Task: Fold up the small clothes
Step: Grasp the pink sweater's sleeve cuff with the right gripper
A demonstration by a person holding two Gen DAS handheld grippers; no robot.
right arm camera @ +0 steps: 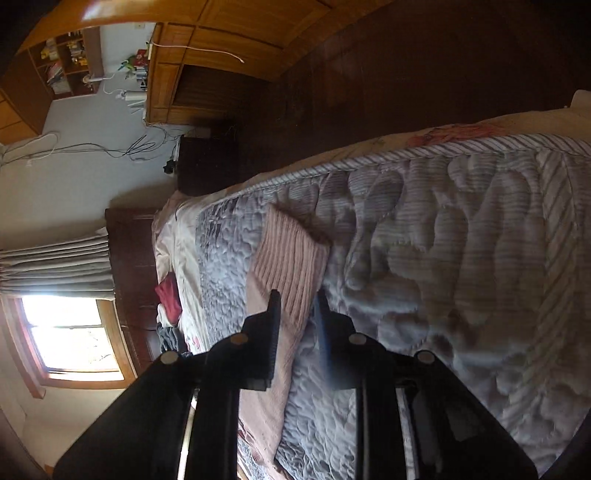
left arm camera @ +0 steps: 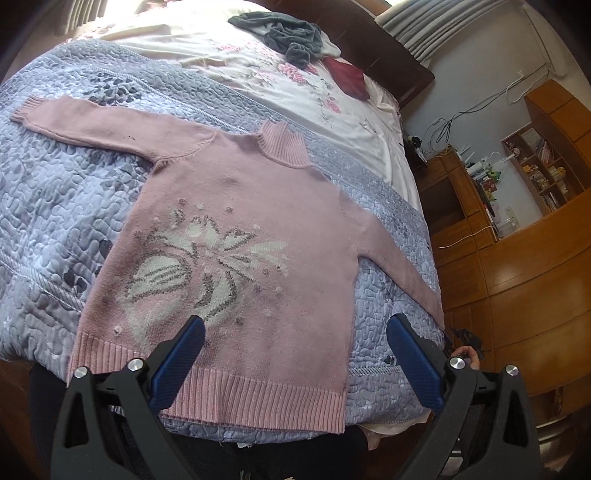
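Note:
A pink knit sweater point(left arm camera: 240, 221) with a white flower pattern lies face up and flat on the blue-grey quilt point(left arm camera: 55, 203), both sleeves spread out. My left gripper point(left arm camera: 295, 321) hovers open above the ribbed hem, with nothing between its blue pads. The right wrist view is rolled sideways. There my right gripper point(right arm camera: 298, 295) has its fingers drawn close together on the sweater's right sleeve point(right arm camera: 291, 254), just behind the ribbed cuff. A hand point(left arm camera: 467, 354) shows at the bed's right edge, near that sleeve's end.
A heap of grey clothes point(left arm camera: 291, 35) and a dark red garment point(left arm camera: 349, 79) lie on the floral sheet near the headboard. Wooden cabinets point(left arm camera: 517, 277) and shelves stand to the right of the bed. The quilt's front edge runs just below the hem.

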